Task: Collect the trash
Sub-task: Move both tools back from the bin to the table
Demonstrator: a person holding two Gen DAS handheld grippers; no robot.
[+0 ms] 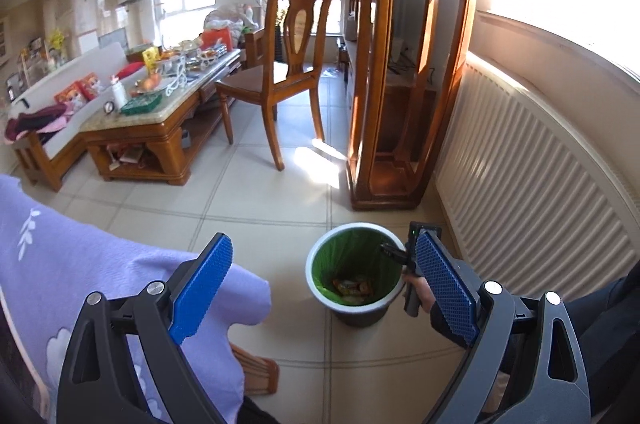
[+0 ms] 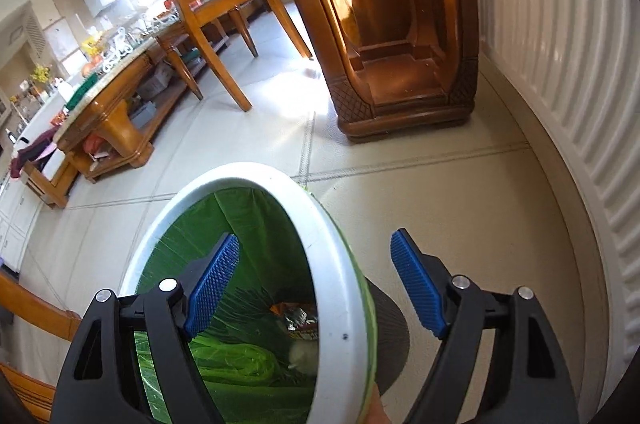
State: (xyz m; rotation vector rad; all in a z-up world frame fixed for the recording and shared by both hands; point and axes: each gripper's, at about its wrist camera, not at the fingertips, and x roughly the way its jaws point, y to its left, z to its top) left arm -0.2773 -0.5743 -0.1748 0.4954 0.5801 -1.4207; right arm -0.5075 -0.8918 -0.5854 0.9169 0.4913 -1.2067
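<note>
A round trash bin (image 1: 352,252) with a white rim and a green liner stands on the tiled floor. Food wrappers (image 1: 354,288) lie at its bottom. My left gripper (image 1: 324,238) hangs open above the floor on the near side of the bin, holding nothing. A hand holds my right gripper (image 1: 400,256) at the bin's right rim. In the right wrist view my right gripper (image 2: 316,242) is open and straddles the bin rim (image 2: 340,264): one blue finger is inside the liner, the other outside. Wrappers (image 2: 300,320) show below it.
A wooden chair (image 1: 280,63) and a tall wooden cabinet (image 1: 404,71) stand beyond the bin. A white radiator (image 1: 532,183) runs along the right wall. A purple cloth (image 1: 100,264) covers a table at the left. A cluttered coffee table (image 1: 160,111) and a sofa sit farther left.
</note>
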